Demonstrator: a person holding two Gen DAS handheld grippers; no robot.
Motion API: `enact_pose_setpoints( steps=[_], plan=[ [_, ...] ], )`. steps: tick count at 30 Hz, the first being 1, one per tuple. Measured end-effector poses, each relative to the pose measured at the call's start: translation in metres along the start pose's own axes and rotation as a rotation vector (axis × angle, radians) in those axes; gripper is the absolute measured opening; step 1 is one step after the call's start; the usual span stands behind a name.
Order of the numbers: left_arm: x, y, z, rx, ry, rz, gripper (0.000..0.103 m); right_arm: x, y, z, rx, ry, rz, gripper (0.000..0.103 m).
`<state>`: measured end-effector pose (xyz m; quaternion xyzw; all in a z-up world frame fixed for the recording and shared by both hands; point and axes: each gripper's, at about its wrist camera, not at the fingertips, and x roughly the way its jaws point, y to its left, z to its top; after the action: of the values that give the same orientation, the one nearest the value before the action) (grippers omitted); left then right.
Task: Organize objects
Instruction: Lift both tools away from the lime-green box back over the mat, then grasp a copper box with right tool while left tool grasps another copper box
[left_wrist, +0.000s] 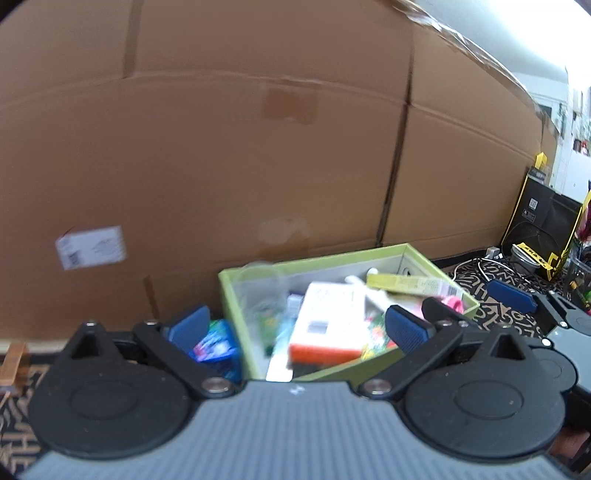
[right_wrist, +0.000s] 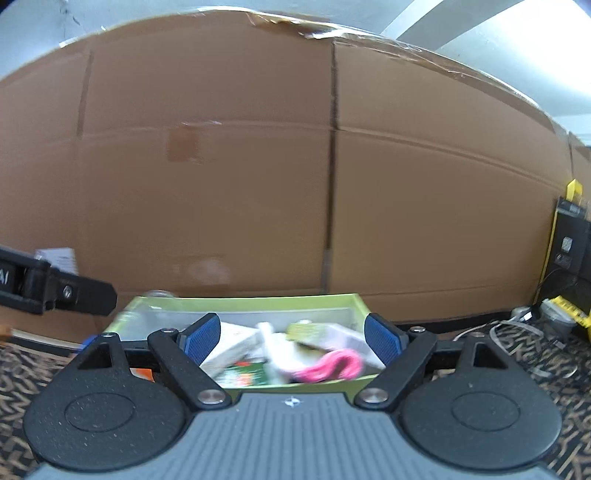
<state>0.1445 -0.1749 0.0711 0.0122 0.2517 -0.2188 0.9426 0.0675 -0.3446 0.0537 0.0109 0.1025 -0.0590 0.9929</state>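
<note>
A light green open box (left_wrist: 236, 295) sits on the patterned rug, full of items: a white and orange carton (left_wrist: 325, 325), a clear plastic cup (left_wrist: 258, 288), a yellow-green pack (left_wrist: 406, 282) and a pink thing (left_wrist: 456, 303). A blue packet (left_wrist: 218, 343) lies outside the box at its left. My left gripper (left_wrist: 295, 326) is open and empty above the box's near side. The box also shows in the right wrist view (right_wrist: 325, 300), with the pink thing (right_wrist: 332, 363) near its front. My right gripper (right_wrist: 291, 341) is open and empty over it.
A large cardboard wall (left_wrist: 221, 147) stands right behind the box. A black and yellow bag (left_wrist: 539, 225), cables (left_wrist: 476, 266) and clutter lie at the right. The right gripper (left_wrist: 532, 299) shows at the left view's right edge; the left gripper's finger (right_wrist: 70, 293) reaches into the right view.
</note>
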Motion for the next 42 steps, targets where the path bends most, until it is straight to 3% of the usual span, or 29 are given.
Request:
enact_pose_setpoints(
  steps=[6,13,17,22,32,35,36,37,39,42],
  plan=[
    [-0.04,0.053,-0.033,-0.087,-0.003,0.078,0.103,-0.017,0.05,-0.019,0.009,0.004,0.101,0.089],
    [-0.064,0.113,-0.075,-0.171,0.031,0.176,0.103,-0.017,0.119,-0.043,-0.061,0.105,0.261,0.088],
    [-0.065,0.147,-0.095,-0.219,0.086,0.221,0.103,-0.002,0.156,-0.05,-0.104,0.178,0.315,0.078],
    [-0.066,0.189,-0.104,-0.274,0.107,0.301,0.103,0.024,0.192,-0.053,-0.141,0.237,0.297,0.073],
    [-0.036,0.259,-0.091,-0.326,0.14,0.389,0.103,0.082,0.225,-0.064,-0.224,0.345,0.1,0.067],
    [-0.017,0.275,-0.083,-0.325,0.162,0.403,0.103,0.088,0.222,-0.063,-0.2,0.361,0.111,0.057],
    [-0.01,0.279,-0.08,-0.324,0.167,0.41,0.103,0.089,0.22,-0.063,-0.188,0.365,0.126,0.042],
    [-0.003,0.283,-0.078,-0.321,0.172,0.413,0.103,0.088,0.218,-0.063,-0.171,0.368,0.14,0.036],
    [0.011,0.291,-0.075,-0.321,0.193,0.43,0.1,0.085,0.214,-0.063,-0.149,0.367,0.161,0.036],
    [0.025,0.3,-0.076,-0.326,0.216,0.421,0.086,0.077,0.21,-0.062,-0.129,0.369,0.194,0.035]
  ],
)
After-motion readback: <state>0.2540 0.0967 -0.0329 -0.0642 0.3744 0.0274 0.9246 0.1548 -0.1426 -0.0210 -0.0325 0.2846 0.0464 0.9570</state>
